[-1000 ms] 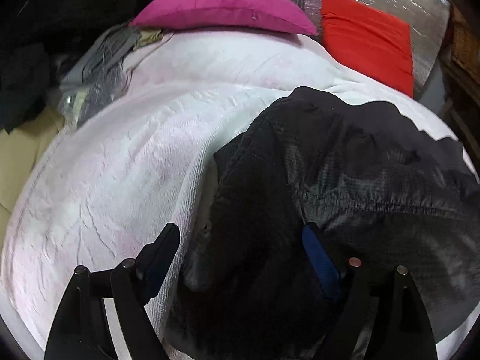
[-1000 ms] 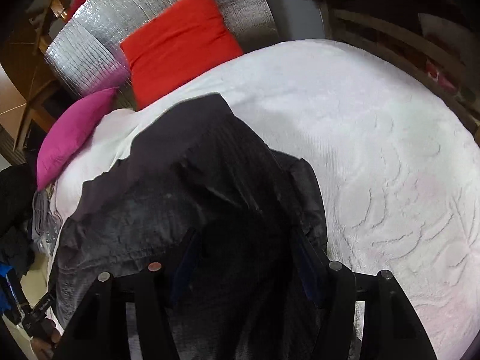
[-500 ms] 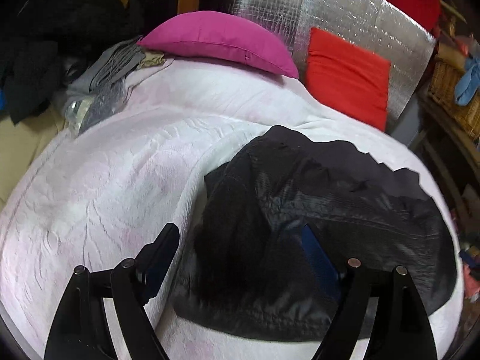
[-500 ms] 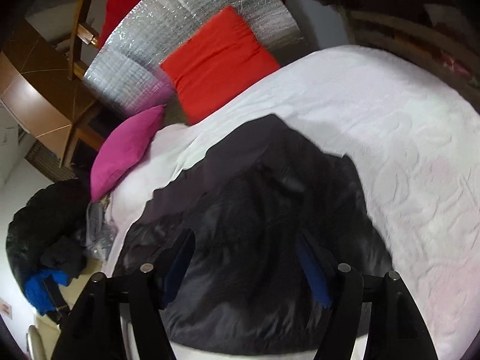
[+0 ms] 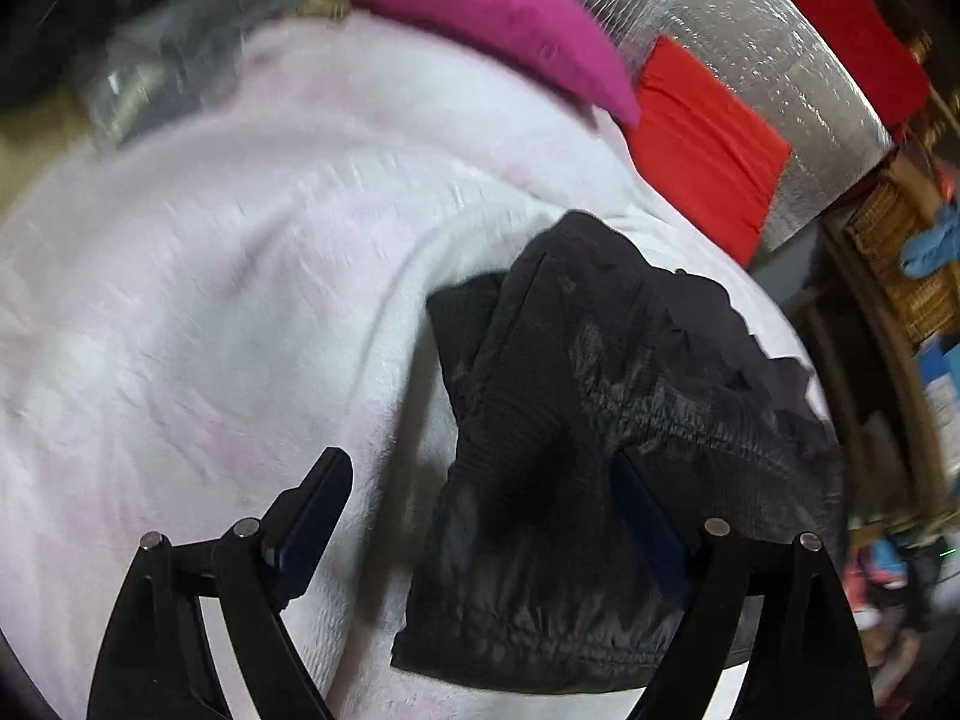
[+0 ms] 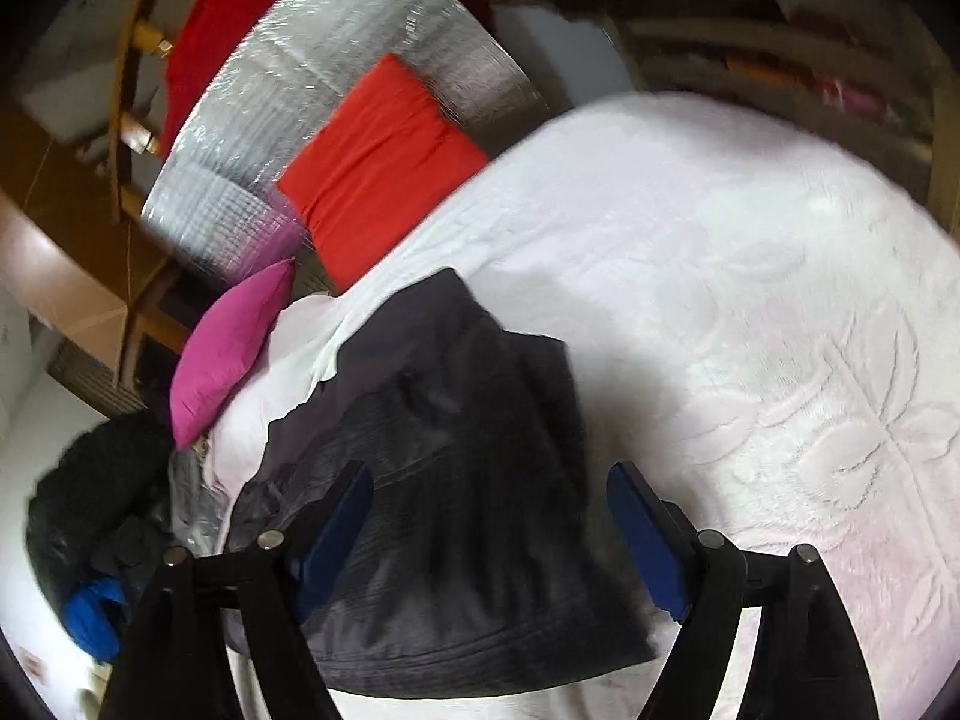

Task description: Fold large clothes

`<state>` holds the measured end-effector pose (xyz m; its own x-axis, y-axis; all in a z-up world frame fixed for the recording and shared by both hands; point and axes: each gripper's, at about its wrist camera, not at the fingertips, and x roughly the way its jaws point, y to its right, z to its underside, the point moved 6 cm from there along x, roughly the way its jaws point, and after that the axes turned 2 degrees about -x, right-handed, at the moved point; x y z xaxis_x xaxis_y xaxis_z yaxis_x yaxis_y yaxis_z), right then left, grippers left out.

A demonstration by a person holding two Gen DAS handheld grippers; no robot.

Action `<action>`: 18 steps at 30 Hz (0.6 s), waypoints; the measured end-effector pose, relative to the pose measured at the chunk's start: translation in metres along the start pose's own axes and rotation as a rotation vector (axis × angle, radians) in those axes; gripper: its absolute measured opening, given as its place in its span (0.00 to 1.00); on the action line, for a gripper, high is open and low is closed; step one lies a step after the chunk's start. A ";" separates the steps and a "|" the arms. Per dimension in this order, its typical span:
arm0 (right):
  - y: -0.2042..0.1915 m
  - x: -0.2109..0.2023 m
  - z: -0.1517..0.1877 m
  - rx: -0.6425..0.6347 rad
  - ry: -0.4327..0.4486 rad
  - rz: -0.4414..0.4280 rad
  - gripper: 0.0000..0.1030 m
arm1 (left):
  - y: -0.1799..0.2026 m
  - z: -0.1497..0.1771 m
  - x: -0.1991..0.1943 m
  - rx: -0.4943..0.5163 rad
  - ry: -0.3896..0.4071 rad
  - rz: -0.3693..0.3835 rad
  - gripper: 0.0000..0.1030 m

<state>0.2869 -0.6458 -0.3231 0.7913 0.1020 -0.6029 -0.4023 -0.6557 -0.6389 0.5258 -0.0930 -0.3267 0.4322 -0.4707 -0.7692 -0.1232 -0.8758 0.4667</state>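
A black jacket (image 5: 600, 390) lies folded into a compact bundle on the white bedspread (image 5: 210, 300). My left gripper (image 5: 477, 480) hovers over the jacket's near left edge, open, with its pads clear of the cloth. In the right wrist view the same jacket (image 6: 480, 420) lies on the bedspread (image 6: 750, 300) below my right gripper (image 6: 489, 480). Its jaws are opening, and the blue pads stand well apart above the cloth with nothing gripped between them. Both views are blurred by motion.
A pink pillow (image 5: 492, 18), a red cushion (image 5: 702, 144) and a silver foil mat (image 5: 750, 42) stand at the head of the bed. Grey clothes (image 5: 180, 48) lie at its far left corner. A dark clothes pile (image 6: 96, 510) sits beside the bed. A wicker basket (image 5: 900, 240) is right.
Both grippers have drawn back and up from the jacket, so it looks smaller and more of the bed shows. The right jaws have spread wider. The jacket stays on the bed.
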 end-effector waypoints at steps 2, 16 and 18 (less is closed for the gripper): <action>0.016 0.011 -0.004 0.031 -0.039 -0.040 0.81 | -0.001 -0.003 0.006 -0.001 -0.006 0.038 0.85; 0.040 0.068 0.006 0.055 -0.246 -0.189 0.88 | 0.023 0.001 0.053 0.051 -0.218 0.292 0.89; 0.036 0.071 0.007 0.048 -0.258 -0.238 0.90 | 0.027 0.004 0.056 0.058 -0.238 0.316 0.89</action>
<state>0.3255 -0.6570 -0.3923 0.7253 0.4378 -0.5313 -0.2465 -0.5554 -0.7942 0.5430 -0.1434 -0.3588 0.1469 -0.7239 -0.6741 -0.2705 -0.6850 0.6765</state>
